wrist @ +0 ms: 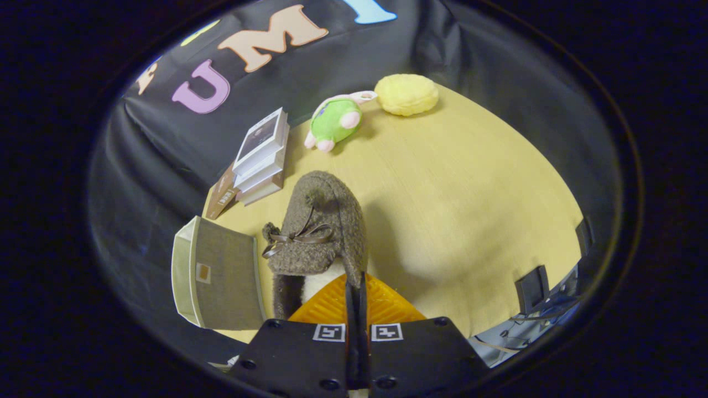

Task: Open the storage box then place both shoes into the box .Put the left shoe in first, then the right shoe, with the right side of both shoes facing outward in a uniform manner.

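Gripper (357, 287) fingers pressed nearly together, pinching heel edge of brown fuzzy shoe (321, 226); shoe hangs lifted above table (470, 210). Shoe's heel part hidden behind fingers. Storage box (221, 273) just left of shoe, interior not visible. Beyond: stacked books (260, 155), green plush toy (334, 120), yellow plush (406, 94).

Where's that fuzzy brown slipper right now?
In the gripper view, the brown slipper is held up just ahead of the gripper, whose jaws are closed on its heel edge. The storage box sits beside it, with stacked books beyond.
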The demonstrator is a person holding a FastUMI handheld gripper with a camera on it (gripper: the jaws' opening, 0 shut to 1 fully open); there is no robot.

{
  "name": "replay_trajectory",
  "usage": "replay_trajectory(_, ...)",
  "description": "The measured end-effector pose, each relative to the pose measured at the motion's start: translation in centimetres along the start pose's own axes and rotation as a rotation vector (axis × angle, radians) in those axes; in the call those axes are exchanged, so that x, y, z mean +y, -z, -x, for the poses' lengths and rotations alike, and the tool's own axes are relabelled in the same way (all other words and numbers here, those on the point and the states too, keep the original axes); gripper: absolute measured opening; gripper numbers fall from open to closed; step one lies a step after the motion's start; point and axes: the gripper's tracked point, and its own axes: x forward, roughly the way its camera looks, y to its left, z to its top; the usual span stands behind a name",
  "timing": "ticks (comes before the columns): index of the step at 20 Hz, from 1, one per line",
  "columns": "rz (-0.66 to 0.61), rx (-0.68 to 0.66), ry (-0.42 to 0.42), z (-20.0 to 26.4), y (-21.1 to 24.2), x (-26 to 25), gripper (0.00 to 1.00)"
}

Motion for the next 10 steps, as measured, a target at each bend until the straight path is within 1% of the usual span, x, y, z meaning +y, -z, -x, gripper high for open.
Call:
replay_trajectory(3,-0.003,-0.002,-0.033,0.4,0.3,3.1,0.03)
replay_trajectory(10,0.026,-0.011,-0.08,1.5,0.8,9.4,0.03)
